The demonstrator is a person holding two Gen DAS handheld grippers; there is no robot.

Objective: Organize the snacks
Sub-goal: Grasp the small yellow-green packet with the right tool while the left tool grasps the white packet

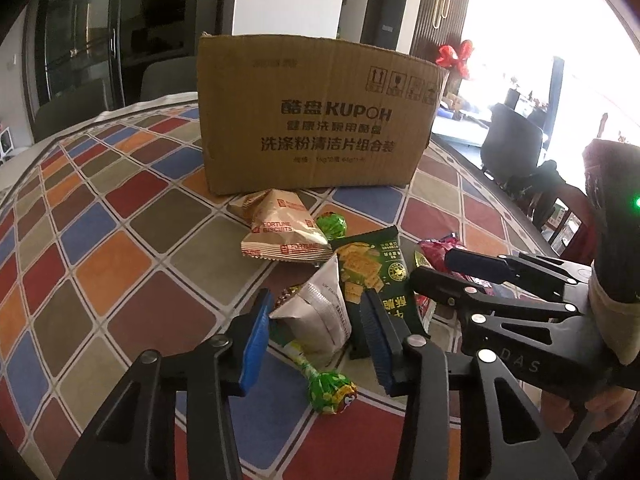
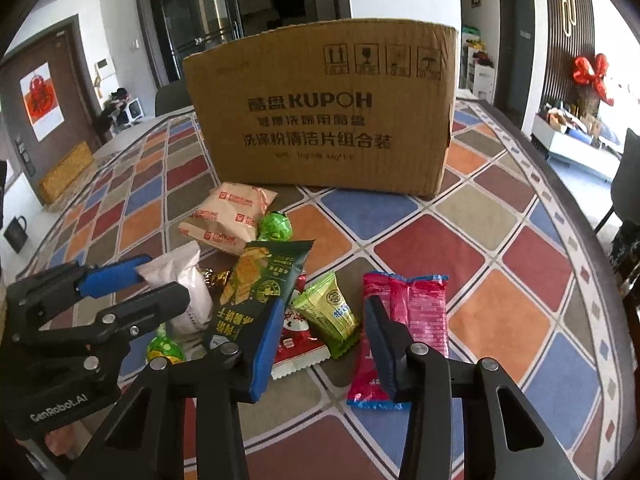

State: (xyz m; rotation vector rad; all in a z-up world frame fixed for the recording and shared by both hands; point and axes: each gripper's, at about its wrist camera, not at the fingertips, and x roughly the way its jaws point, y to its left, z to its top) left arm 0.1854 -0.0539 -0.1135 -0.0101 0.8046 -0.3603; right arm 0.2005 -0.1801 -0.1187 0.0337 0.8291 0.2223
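Snacks (image 2: 256, 280) lie in a loose heap on my checkered tablecloth (image 2: 520, 280), just in front of a tall cardboard box (image 2: 320, 120) printed KUPOH. Nearest the box sits a tan pack of Fortune Biscuits (image 2: 224, 220), with a green foil-wrapped sweet (image 2: 275, 227) touching its right side. A dark green cracker packet (image 2: 256, 284) lies across the middle of the heap, partly over a red-and-white packet (image 2: 294, 344).

My left gripper (image 1: 316, 328) straddles a white pouch (image 1: 316, 312): the blue fingers (image 1: 256, 336) stand on either side of it, the left one right at the pouch's edge, the right one by the cracker packet, and I cannot tell whether they actually press on it. Just below it lies a green lollipop (image 1: 332, 394) with its stick running under the pouch.

My right gripper (image 2: 326, 344) hangs over a small light-green packet (image 2: 328, 316), its fingers spread; the left one lies against the cracker packet's edge and the right one over a pink packet (image 2: 400, 320) (neither is pinched, as far as I can see). A red bow (image 2: 592, 76) hangs on the slatted wall beyond the table.
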